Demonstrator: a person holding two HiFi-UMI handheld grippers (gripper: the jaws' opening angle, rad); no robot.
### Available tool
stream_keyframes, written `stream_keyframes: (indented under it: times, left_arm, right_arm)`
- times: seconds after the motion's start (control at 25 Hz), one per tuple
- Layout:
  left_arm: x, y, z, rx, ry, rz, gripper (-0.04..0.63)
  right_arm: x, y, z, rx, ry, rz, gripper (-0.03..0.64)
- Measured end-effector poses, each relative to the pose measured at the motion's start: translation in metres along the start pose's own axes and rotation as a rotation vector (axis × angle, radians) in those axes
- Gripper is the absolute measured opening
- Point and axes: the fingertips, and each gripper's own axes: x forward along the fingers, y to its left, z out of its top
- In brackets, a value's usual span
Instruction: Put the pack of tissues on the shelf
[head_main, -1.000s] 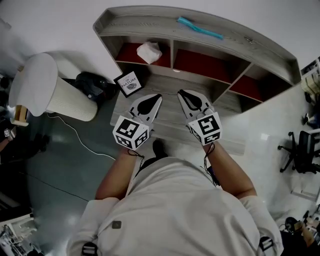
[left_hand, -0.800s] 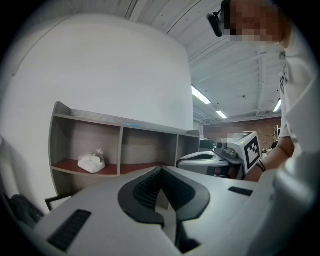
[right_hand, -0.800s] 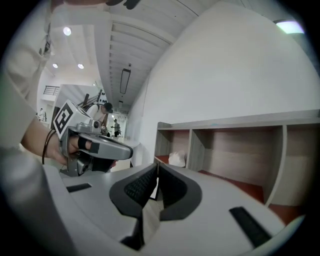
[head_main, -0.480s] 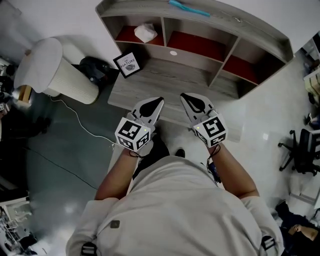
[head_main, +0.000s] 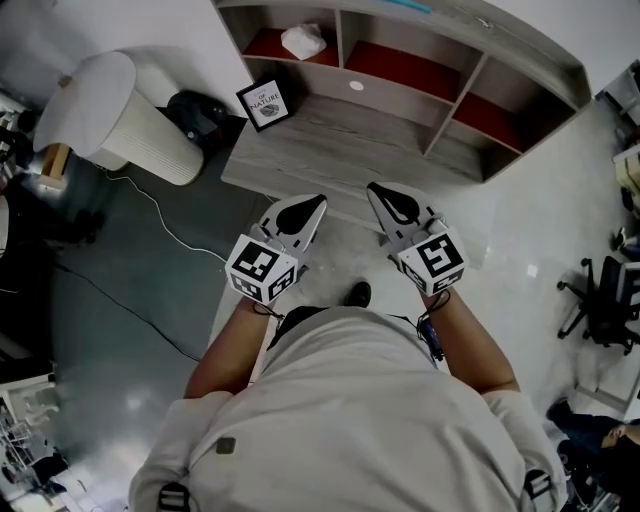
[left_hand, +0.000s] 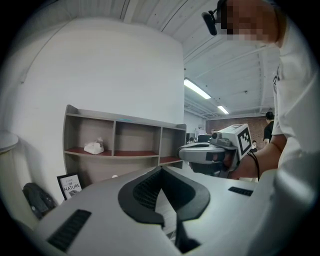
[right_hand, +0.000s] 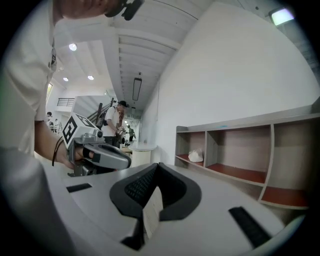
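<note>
The white pack of tissues (head_main: 303, 41) lies in the left compartment of the grey shelf (head_main: 420, 95), on its red floor. It also shows in the left gripper view (left_hand: 94, 147) and the right gripper view (right_hand: 196, 156). My left gripper (head_main: 303, 210) and right gripper (head_main: 390, 203) hover side by side over the desk's near edge, well short of the shelf. Both are shut with nothing between the jaws. Each one shows in the other's view: the right gripper (left_hand: 210, 155) and the left gripper (right_hand: 100, 156).
A framed card (head_main: 265, 103) leans at the left end of the wooden desk (head_main: 330, 160). A white cylinder (head_main: 115, 115) and a black bag (head_main: 200, 112) stand left of the desk, with a cable across the floor. An office chair (head_main: 600, 300) stands at far right.
The person has stepped back from the shelf. Both grippers came away from the desk surface to its near edge, and the shelf has slid toward the top of the head view.
</note>
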Motion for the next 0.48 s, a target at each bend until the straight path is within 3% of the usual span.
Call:
stream_keyframes:
  times: [0.48]
  left_arm:
    - [-0.094,0.006,-0.001,0.003,-0.043,0.025,0.014]
  right_arm:
    - [-0.013,0.085,0.027,-0.039,-0.025,0.005,0.02]
